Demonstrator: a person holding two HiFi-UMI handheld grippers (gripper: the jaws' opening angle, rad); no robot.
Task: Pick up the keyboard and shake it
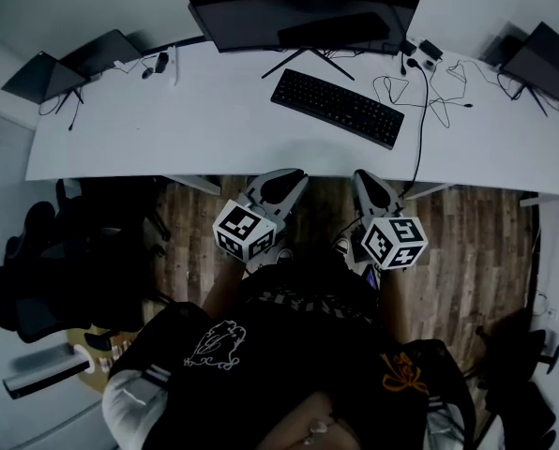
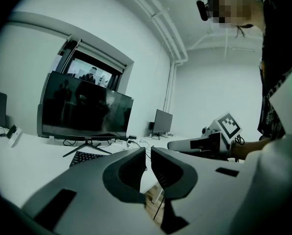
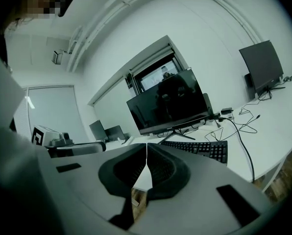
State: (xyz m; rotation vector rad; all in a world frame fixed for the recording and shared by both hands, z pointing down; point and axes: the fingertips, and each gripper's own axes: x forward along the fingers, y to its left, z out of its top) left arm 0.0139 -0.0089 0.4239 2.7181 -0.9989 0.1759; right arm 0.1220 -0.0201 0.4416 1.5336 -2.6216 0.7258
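The black keyboard (image 1: 338, 107) lies at an angle on the white desk (image 1: 167, 129), in front of the big monitor. Both grippers hang over the wooden floor, short of the desk's near edge and apart from the keyboard. My left gripper (image 1: 295, 176) is shut with only a hairline slit between its jaws and nothing in it (image 2: 148, 152). My right gripper (image 1: 362, 178) is shut and empty too (image 3: 146, 147). The keyboard (image 2: 87, 157) shows ahead-left of the left jaws and, as the keyboard (image 3: 205, 150), ahead-right of the right jaws. Each gripper points roughly level toward the desk.
A wide dark monitor (image 1: 303, 7) stands behind the keyboard. Loose cables (image 1: 430, 92) run over the desk's right part and off its edge. Laptops (image 1: 45, 75) sit far left, another screen (image 1: 547, 54) far right. Black chairs (image 1: 64, 270) stand on the floor at left.
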